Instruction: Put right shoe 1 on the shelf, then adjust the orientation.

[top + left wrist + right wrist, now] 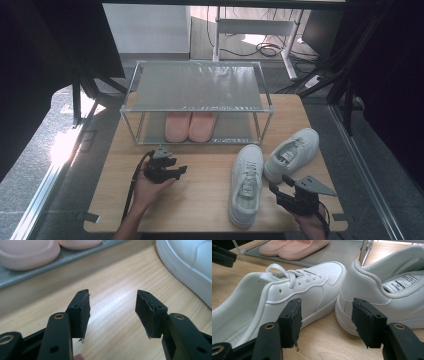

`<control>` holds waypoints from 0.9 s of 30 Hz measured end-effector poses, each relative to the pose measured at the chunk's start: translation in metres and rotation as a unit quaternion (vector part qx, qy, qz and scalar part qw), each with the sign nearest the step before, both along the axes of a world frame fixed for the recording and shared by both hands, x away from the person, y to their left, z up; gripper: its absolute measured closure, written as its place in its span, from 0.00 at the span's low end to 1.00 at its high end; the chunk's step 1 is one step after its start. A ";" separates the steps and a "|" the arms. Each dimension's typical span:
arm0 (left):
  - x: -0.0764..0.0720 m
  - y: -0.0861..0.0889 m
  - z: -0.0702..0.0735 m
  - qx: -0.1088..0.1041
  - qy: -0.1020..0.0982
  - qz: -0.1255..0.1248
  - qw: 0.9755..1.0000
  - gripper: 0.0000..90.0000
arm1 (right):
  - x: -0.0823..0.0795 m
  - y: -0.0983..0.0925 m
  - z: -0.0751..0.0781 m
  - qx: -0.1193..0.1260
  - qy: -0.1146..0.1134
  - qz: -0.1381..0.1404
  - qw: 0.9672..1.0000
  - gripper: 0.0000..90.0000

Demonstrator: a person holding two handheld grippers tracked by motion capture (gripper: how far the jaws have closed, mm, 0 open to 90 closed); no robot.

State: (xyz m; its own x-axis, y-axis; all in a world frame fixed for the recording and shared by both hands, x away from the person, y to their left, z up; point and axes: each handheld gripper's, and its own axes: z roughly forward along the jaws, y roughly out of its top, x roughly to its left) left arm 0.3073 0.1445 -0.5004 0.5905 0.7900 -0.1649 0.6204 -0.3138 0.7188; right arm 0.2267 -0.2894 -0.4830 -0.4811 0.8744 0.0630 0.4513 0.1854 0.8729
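White leather sneakers, laced, lie flat beside the right tool.

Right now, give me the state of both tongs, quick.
Left tongs: open, nothing between them, bare table ahead.
Right tongs: open, holding nothing, aimed at the two white sneakers.

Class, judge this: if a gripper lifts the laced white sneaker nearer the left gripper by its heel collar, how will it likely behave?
The white sneaker probably keeps its shape: its sole looks thick. The padded collar may squash under the pads. Its toe would likely droop, and its laces could dangle.
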 end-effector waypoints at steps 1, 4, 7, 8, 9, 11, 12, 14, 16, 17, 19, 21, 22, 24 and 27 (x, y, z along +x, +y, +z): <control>-0.002 0.001 -0.001 -0.001 0.001 0.000 1.000 0.51 | 0.000 0.000 0.000 -0.001 0.000 0.000 1.000 0.45; -0.006 0.004 -0.003 -0.002 0.004 -0.002 1.000 0.51 | 0.000 0.002 -0.001 -0.001 0.000 0.002 1.000 0.45; -0.009 0.007 -0.004 0.002 0.006 -0.002 1.000 0.51 | -0.001 0.003 -0.002 -0.002 0.001 0.003 1.000 0.45; -0.010 0.008 -0.004 0.002 0.006 -0.003 1.000 0.50 | -0.001 0.003 -0.002 -0.001 0.001 0.003 1.000 0.45; -0.010 0.009 -0.004 0.000 0.006 -0.001 1.000 0.50 | -0.001 0.003 -0.002 -0.001 0.001 0.003 1.000 0.45; -0.011 0.010 -0.003 -0.002 0.004 0.003 1.000 0.50 | -0.001 0.003 -0.002 -0.002 0.002 0.003 1.000 0.45; -0.011 0.011 -0.003 -0.002 0.003 0.001 1.000 0.50 | -0.001 0.002 -0.003 -0.002 0.002 0.004 1.000 0.46; -0.012 0.011 -0.002 -0.003 0.002 0.001 1.000 0.50 | -0.001 0.003 -0.003 0.000 0.003 0.003 1.000 0.46; -0.013 0.011 -0.002 -0.002 0.001 0.001 1.000 0.50 | -0.001 0.002 -0.004 0.000 0.004 0.003 1.000 0.46; -0.014 0.011 -0.001 -0.002 0.000 0.000 1.000 0.50 | -0.001 0.002 -0.004 0.001 0.005 0.004 1.000 0.47; -0.015 0.011 -0.001 -0.005 0.000 0.002 1.000 0.50 | -0.001 0.003 -0.003 0.001 0.005 0.007 1.000 0.49; -0.015 0.011 0.000 -0.005 -0.001 0.000 1.000 0.50 | -0.002 0.003 -0.003 0.001 0.005 0.013 1.000 0.52; -0.015 0.011 -0.001 -0.005 0.000 0.001 1.000 0.50 | -0.002 0.004 -0.003 0.001 0.005 0.015 1.000 0.53; -0.015 0.010 -0.001 -0.003 -0.001 -0.003 1.000 0.50 | -0.003 0.005 -0.003 0.000 0.008 0.020 1.000 0.60; -0.015 0.008 -0.002 -0.001 0.001 -0.005 1.000 0.50 | -0.004 0.007 -0.004 -0.002 0.010 0.031 0.999 0.71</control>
State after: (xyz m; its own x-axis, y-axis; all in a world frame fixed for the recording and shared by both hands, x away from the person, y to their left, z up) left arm 0.2922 0.1523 -0.5025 0.5987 0.7831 -0.1681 0.6181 -0.3183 0.7188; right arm 0.2232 -0.2824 -0.4874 -0.5337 0.8428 0.0700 0.4567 0.2176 0.8626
